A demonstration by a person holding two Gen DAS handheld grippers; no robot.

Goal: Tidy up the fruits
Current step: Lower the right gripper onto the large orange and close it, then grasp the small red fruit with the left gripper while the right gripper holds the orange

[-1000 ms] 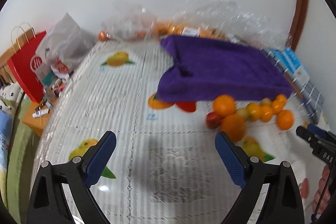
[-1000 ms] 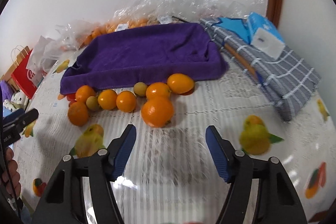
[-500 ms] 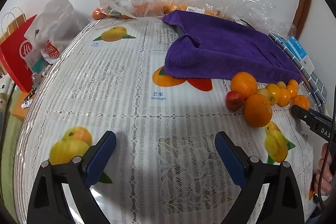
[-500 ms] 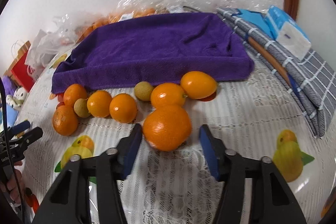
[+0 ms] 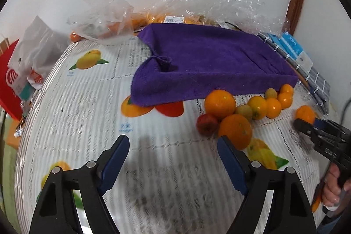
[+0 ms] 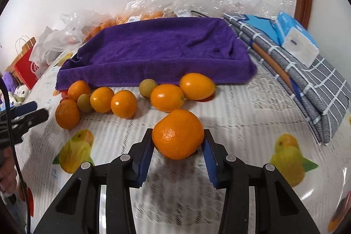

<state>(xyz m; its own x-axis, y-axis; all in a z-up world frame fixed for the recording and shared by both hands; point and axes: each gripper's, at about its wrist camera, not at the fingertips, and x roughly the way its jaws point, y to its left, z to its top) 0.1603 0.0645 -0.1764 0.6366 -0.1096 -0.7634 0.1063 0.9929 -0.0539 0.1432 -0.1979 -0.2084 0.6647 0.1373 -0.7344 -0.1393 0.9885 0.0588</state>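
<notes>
A row of oranges and small fruits lies on the patterned tablecloth in front of a purple towel (image 6: 162, 49), which also shows in the left wrist view (image 5: 208, 63). My right gripper (image 6: 178, 144) is shut on a large orange (image 6: 178, 134) at the front of the row. It shows from the side in the left wrist view (image 5: 307, 126), with that orange (image 5: 305, 113) at its tip. My left gripper (image 5: 173, 152) is open and empty above the cloth, left of a big orange (image 5: 235, 131) and a red fruit (image 5: 206, 121). It also shows in the right wrist view (image 6: 30, 114).
Clear plastic bags (image 5: 197, 3) with more oranges lie behind the towel by the wall. A folded grey checked cloth (image 6: 307, 80) with a blue tissue pack (image 6: 296, 36) lies right of the towel. A red paper bag (image 5: 8, 84) and a white bag (image 5: 37, 52) stand off the table's left edge.
My right gripper has moved forward and closed its jaws onto the large orange. My left gripper has shifted right, toward the fruit row, and stayed open.
</notes>
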